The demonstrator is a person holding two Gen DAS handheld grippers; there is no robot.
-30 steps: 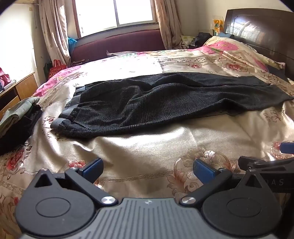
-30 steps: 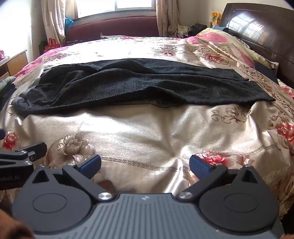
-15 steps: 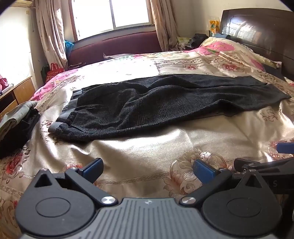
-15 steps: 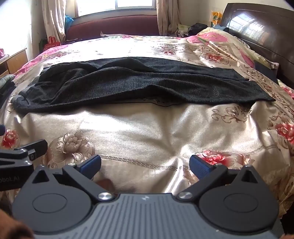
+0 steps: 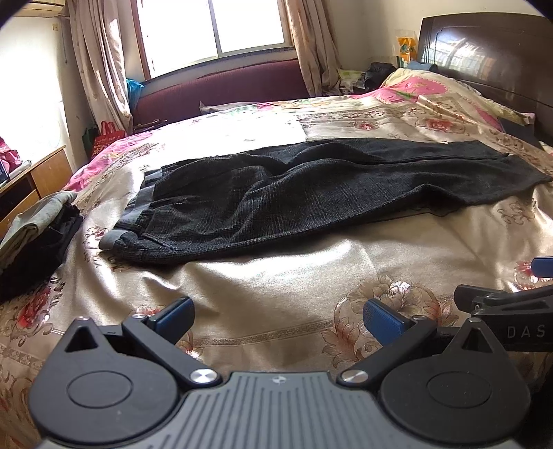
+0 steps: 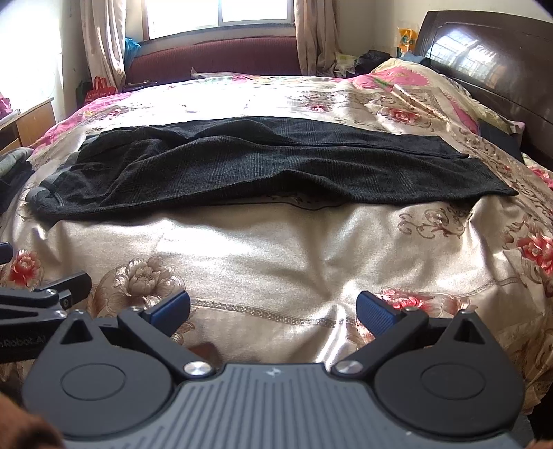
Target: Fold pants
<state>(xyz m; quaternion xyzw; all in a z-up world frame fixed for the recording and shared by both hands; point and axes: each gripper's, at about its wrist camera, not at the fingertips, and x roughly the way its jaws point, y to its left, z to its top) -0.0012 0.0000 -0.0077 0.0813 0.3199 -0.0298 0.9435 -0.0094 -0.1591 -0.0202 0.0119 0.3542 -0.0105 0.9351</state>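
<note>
Your left gripper (image 5: 278, 316) and right gripper (image 6: 273, 309) both hang with fingers spread wide, holding nothing, above the floral bedspread (image 6: 276, 248). Since a second ago your left one has tilted up a little, so the window (image 5: 214, 27) shows more; your right view has barely changed. Ahead of both claws, well apart from them, the dark pants (image 5: 311, 193) lie lengthwise, waistband to your left, one leg over the other. Left of your left claw, a clothes pile (image 5: 31, 238) is cut off by the frame edge. Nothing blocks your way.
</note>
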